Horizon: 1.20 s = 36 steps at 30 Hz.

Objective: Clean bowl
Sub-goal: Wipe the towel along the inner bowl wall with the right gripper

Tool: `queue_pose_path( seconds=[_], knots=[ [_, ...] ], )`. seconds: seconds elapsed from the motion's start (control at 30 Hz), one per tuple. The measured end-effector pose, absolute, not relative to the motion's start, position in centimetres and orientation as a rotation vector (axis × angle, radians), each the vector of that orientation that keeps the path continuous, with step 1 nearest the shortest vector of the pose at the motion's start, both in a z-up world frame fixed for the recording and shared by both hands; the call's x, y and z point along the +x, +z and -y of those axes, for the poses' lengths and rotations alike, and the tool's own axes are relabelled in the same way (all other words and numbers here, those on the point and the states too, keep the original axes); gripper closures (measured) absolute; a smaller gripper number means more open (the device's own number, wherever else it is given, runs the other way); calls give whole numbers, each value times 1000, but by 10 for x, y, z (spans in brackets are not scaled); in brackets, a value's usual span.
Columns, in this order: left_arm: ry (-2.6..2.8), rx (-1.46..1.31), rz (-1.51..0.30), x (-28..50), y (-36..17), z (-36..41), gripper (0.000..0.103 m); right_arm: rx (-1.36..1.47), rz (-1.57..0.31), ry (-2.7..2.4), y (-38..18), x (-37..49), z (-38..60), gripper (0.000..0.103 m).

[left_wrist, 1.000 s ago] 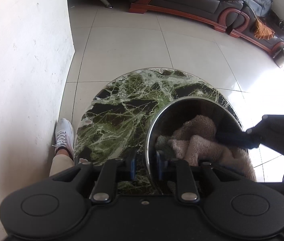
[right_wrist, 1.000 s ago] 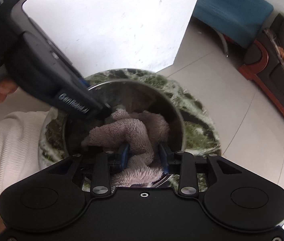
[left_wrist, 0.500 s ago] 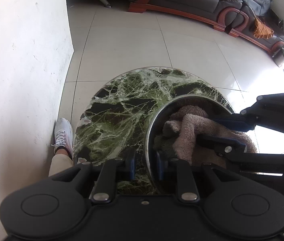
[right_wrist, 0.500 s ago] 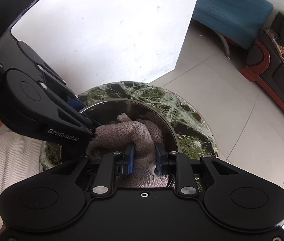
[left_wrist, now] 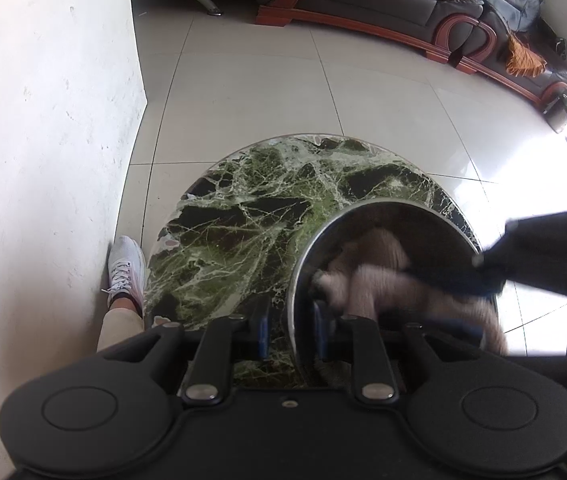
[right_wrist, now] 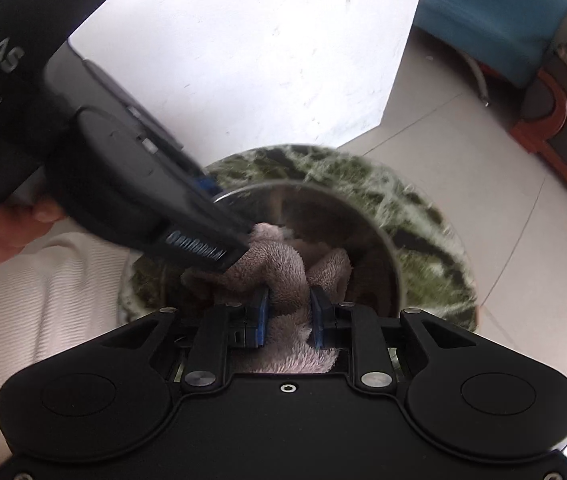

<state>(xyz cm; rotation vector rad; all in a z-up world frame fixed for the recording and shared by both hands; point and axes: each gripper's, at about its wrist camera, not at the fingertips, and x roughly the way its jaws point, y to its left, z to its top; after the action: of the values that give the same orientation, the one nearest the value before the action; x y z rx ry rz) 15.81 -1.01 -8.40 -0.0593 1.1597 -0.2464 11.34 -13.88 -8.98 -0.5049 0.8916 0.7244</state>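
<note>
A shiny steel bowl (left_wrist: 387, 216) stands on a round green marble table (left_wrist: 267, 216). My left gripper (left_wrist: 291, 330) is shut on the bowl's near rim, one finger outside and one inside. A pinkish-brown towel (left_wrist: 379, 280) lies bunched inside the bowl. In the right wrist view my right gripper (right_wrist: 289, 314) is shut on the towel (right_wrist: 283, 272) inside the bowl (right_wrist: 363, 216). The left gripper's body (right_wrist: 131, 176) reaches in from the left to the rim.
A white wall (left_wrist: 43, 160) stands close on the left. A person's leg and white shoe (left_wrist: 125, 268) are beside the table. A dark sofa (left_wrist: 423, 4) and tiled floor (left_wrist: 283, 92) lie beyond. A teal seat (right_wrist: 491, 16) shows at the far right.
My right gripper has swung the towel around inside the bowl, and its view is motion-blurred now. My left gripper has kept its hold on the rim.
</note>
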Motion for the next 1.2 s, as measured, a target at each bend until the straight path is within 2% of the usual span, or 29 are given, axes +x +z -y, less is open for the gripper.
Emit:
queue_pose_path(
  seconds=[0.13,0.27,0.5,0.8,1.2],
  knots=[
    [-251,-63,-1161,157,-84,9,82,-542,-859,687,-87,122,140,82],
    [-248,-63,-1159,158,-85,11,82,-544,-906,673,-95,117,146,82],
    [-249,-58,-1157,159,-85,13,82,-410,-984,754,-94,102,151,82],
    [-254,-65,-1162,162,-86,11,81,-486,-910,689,-88,122,149,82],
    [-276,-22,-1143,172,-86,19,82,-289,-1027,702,-92,104,159,82]
  ],
)
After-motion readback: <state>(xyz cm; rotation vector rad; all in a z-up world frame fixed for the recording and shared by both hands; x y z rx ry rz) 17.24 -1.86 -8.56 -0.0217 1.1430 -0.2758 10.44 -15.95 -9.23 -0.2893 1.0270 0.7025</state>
